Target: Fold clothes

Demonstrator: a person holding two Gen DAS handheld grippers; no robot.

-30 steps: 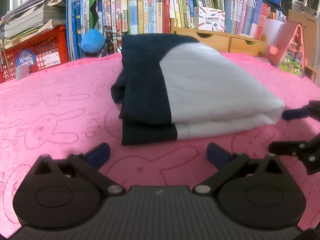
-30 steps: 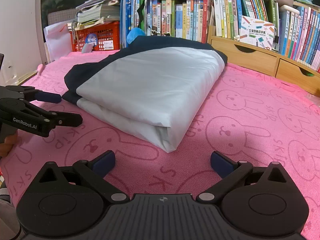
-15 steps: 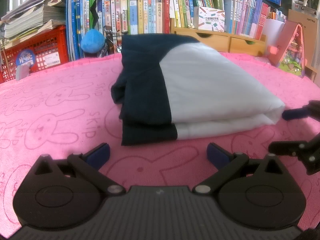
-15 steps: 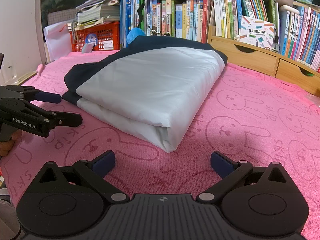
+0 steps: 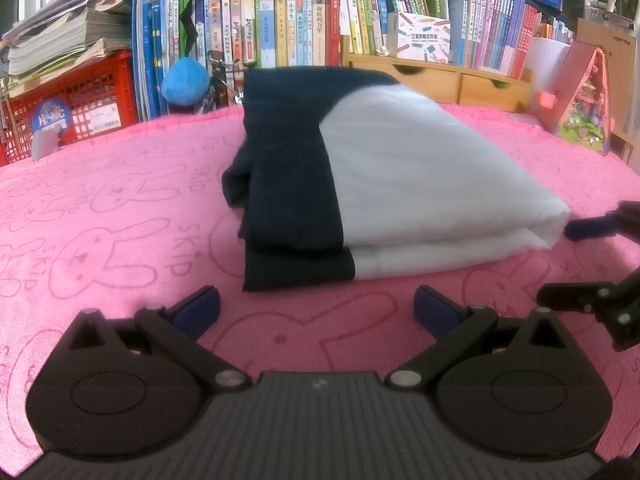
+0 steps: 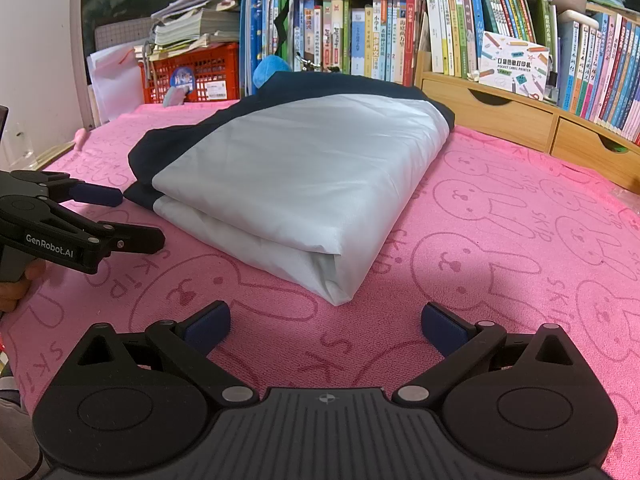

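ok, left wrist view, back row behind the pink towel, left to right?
Red crate → blue plush ball → upright books → wooden drawer unit → pink toy house.

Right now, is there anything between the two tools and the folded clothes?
No. Only bare pink bunny towel lies between the right tool and the folded white and navy garment, and between the left tool and it. Both tools are open and empty.
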